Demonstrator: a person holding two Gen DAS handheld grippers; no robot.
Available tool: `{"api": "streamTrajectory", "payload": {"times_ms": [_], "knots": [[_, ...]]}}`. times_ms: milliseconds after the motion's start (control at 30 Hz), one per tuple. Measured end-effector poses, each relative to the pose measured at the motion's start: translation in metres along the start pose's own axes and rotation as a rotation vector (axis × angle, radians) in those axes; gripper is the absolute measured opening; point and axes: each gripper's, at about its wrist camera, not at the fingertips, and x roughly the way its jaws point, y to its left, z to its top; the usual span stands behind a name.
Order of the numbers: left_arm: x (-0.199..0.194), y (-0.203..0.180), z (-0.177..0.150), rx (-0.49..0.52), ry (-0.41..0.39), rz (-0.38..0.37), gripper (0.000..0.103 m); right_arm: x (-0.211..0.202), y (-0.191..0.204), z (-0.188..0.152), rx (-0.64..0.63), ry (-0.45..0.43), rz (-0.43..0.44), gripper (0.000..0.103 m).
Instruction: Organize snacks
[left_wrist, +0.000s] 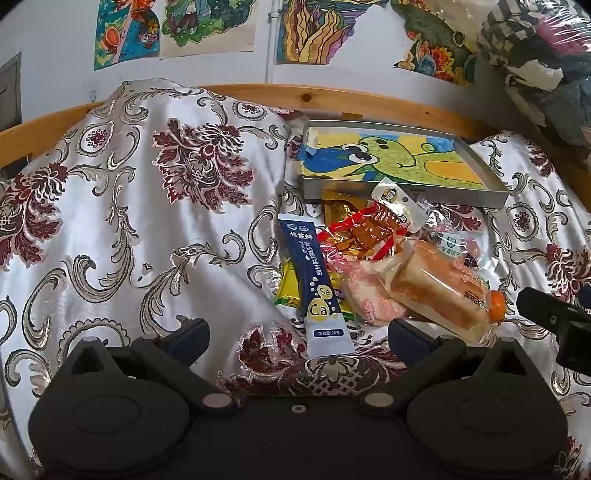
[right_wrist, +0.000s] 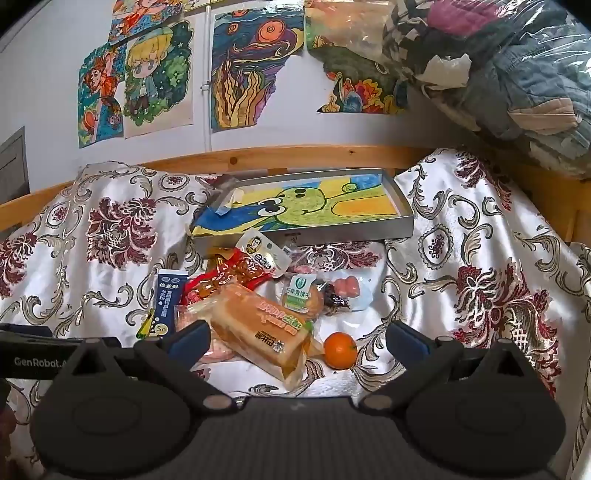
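**Snacks heaped before the tray, both grippers empty**

Now, taking the tray (right_wrist: 397, 229) as the mark: it is a shallow grey metal one with a crayon drawing of a green creature laid inside, and it sits at the back of the floral cloth (right_wrist: 480, 229), near the wooden rail (right_wrist: 295, 155).

Farthest left of the pile in front of the tray lies a dark blue sachet (right_wrist: 165, 299), lengthwise toward the camera, resting over a yellow packet (left_wrist: 288, 291). Next to it, just below the tray's front wall, is a red pack (right_wrist: 236, 273) of brown pieces with a white header card leaning against the tray edge. Nearer than that, a wrapped bread loaf (right_wrist: 258, 325) lies slantwise on a pink packet (left_wrist: 369, 299). Right of the loaf is a green-labelled biscuit (right_wrist: 301, 295), then a clear pack of pink sausages (right_wrist: 345, 286). An orange (right_wrist: 340, 350) sits alone on the cloth, just beside the loaf's near right corner, well in front of the tray.

The left gripper (left_wrist: 297, 334) hovers by the near end of the sachet, jaws spread wide and holding nothing. The right gripper (right_wrist: 297, 338) hangs over the loaf's near end, jaws likewise spread and empty.
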Motion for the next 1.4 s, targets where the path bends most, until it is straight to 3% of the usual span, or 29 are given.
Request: {"api": "streamTrajectory", "payload": {"times_ms": [1400], "knots": [[0.0003, 0.0101, -0.0001, -0.028, 0.002, 0.029, 0.102, -0.0007, 0.0027, -0.001, -0.004, 0.017, 0.024, 0.103]]}}
